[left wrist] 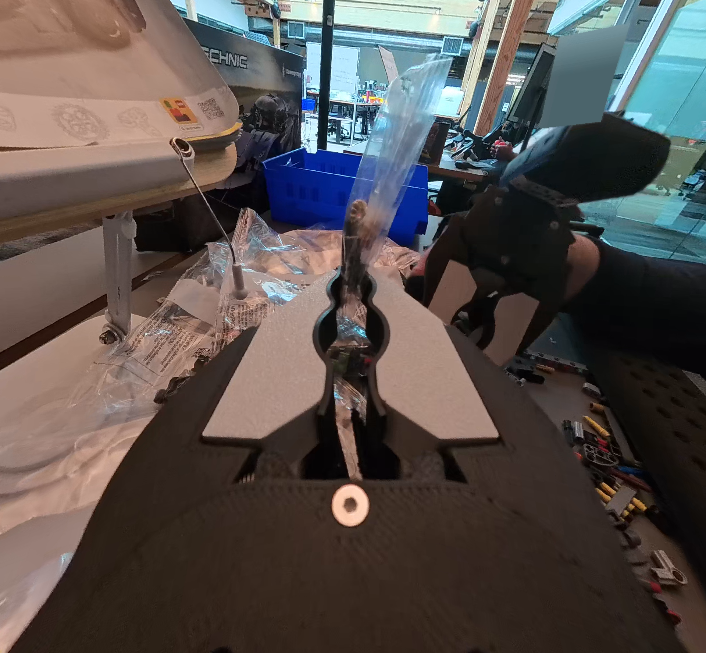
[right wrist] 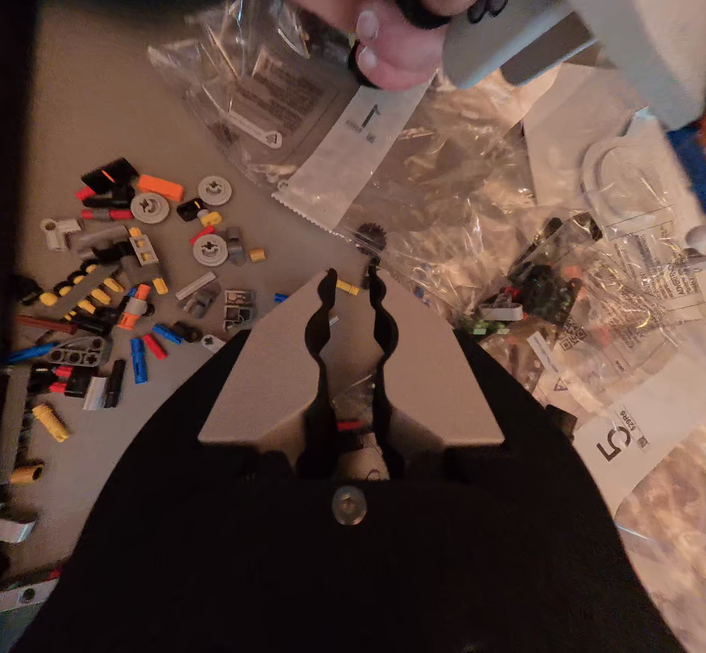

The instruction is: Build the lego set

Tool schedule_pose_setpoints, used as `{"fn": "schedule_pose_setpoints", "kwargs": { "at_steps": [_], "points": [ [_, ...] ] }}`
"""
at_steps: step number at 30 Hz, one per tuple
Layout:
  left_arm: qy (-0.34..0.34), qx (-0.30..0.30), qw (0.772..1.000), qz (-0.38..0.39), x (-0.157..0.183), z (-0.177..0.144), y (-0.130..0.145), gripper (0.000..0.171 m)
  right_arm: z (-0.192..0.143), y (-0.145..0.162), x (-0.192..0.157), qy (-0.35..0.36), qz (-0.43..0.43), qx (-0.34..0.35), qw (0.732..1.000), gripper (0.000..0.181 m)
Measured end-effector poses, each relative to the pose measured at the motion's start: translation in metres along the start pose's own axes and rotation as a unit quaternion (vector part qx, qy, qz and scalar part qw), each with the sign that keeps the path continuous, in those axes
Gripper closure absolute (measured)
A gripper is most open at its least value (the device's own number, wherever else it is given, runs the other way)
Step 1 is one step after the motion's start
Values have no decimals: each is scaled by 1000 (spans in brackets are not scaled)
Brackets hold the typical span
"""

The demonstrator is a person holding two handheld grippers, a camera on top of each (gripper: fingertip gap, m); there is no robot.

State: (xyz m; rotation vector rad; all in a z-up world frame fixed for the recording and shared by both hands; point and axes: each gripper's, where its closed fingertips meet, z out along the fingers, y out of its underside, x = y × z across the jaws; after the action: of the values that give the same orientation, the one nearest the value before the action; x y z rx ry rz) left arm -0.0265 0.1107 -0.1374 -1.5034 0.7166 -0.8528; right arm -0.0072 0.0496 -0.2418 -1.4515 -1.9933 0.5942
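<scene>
- Grey worktop [right wrist: 114, 107] carries loose lego pieces [right wrist: 114, 283] at nine o'clock.
- Left gripper [left wrist: 351, 290], jaws closed, pinches a clear bag [left wrist: 397, 145] upright; keep that grip firm while emptying it.
- Right gripper [right wrist: 349, 279] hangs part-open, holding nothing.
- Only its view shows the bag pile [right wrist: 573, 290] at three o'clock; only the left view shows a blue bin [left wrist: 313, 191] at twelve.

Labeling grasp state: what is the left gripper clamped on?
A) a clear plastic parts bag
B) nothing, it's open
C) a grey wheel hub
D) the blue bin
A: in the left wrist view the left gripper is shut on a clear plastic bag sticking up past its tips.
</scene>
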Motion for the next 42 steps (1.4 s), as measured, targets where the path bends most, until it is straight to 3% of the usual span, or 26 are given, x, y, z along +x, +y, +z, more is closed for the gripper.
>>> {"fn": "schedule_pose_setpoints", "kwargs": {
  "at_steps": [14,25,32,38,42],
  "points": [
    [1,-14,1000,2,1,3,6,166,24,23,-7,-12,-29,-70,997,172],
    [2,-17,1000,3,1,3,7,166,23,21,-7,-15,-29,-62,998,180],
    [4,-21,1000,5,2,4,8,166,-29,-23,27,65,9,74,995,181],
    [14,-44,999,10,6,9,19,166,-96,-54,60,157,44,218,962,181],
    [23,-58,998,13,10,13,25,166,-119,-65,65,186,45,271,943,181]
  ]
}}
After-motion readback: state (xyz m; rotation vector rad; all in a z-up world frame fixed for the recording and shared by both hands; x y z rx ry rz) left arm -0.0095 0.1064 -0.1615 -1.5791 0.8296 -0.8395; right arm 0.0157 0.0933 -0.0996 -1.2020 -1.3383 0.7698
